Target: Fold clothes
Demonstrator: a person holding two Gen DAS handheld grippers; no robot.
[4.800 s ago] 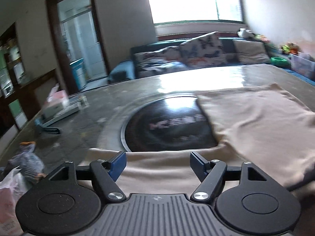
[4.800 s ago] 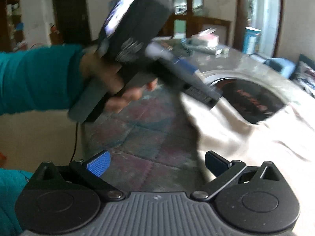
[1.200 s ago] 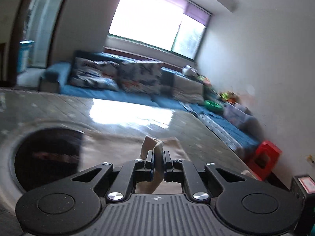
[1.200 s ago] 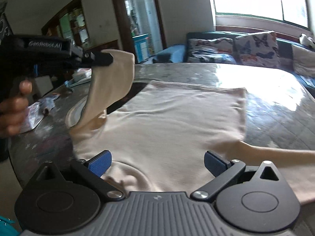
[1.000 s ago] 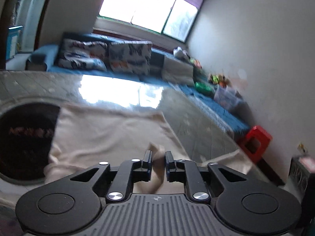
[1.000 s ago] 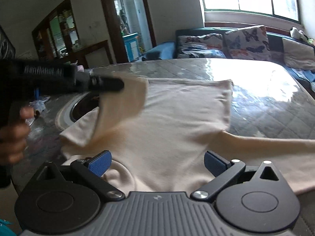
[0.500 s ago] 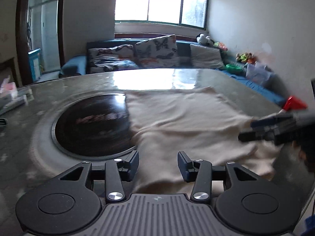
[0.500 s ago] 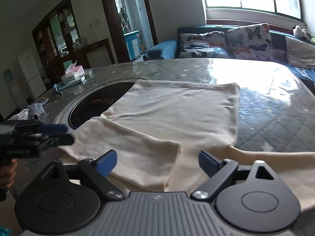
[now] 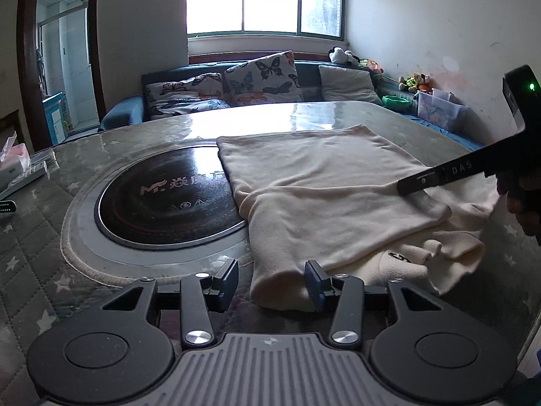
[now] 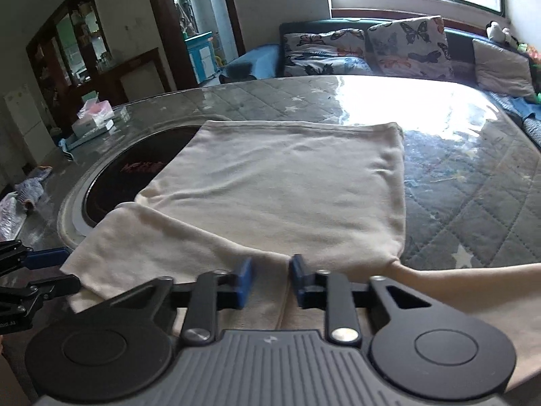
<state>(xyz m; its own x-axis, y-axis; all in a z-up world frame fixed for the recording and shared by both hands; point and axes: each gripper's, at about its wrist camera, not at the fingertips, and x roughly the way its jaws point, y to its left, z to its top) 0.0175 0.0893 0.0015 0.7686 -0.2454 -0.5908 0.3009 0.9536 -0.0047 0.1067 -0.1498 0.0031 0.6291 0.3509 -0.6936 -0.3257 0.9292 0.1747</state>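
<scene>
On the quilted, glass-topped table (image 9: pixel 40 230), seen from my left wrist camera, a cream sweatshirt (image 9: pixel 324 182) lies flat beside a round black cooktop (image 9: pixel 165 196) set into the surface. One sleeve is folded across the body of the garment, and its near folded corner sits between the fingers of my left gripper (image 9: pixel 270 280), which stand spread with a clear gap on either side and grip nothing. At the right edge, my right gripper (image 9: pixel 402 186) comes in with its tips at the sleeve's cuff end, held by a hand (image 9: pixel 522 199) that shows only in part. Behind the table, a sofa (image 9: pixel 236 84) with butterfly-print cushions runs under a bright window (image 9: pixel 263 0).

From the right wrist camera, the sweatshirt (image 10: pixel 280 186) spreads across the middle of the table (image 10: pixel 473 182), its hem toward the sofa (image 10: pixel 372 50) and its far corner overlapping the cooktop (image 10: pixel 111 182). The right gripper (image 10: pixel 268 282) hovers low over the folded sleeve's edge, fingers drawn close with a narrow gap between them; I cannot tell whether cloth is caught there. A second sleeve (image 10: pixel 473 277) trails off to the right. The left gripper (image 10: pixel 50 270) shows at the left edge, blue pads apart.
</scene>
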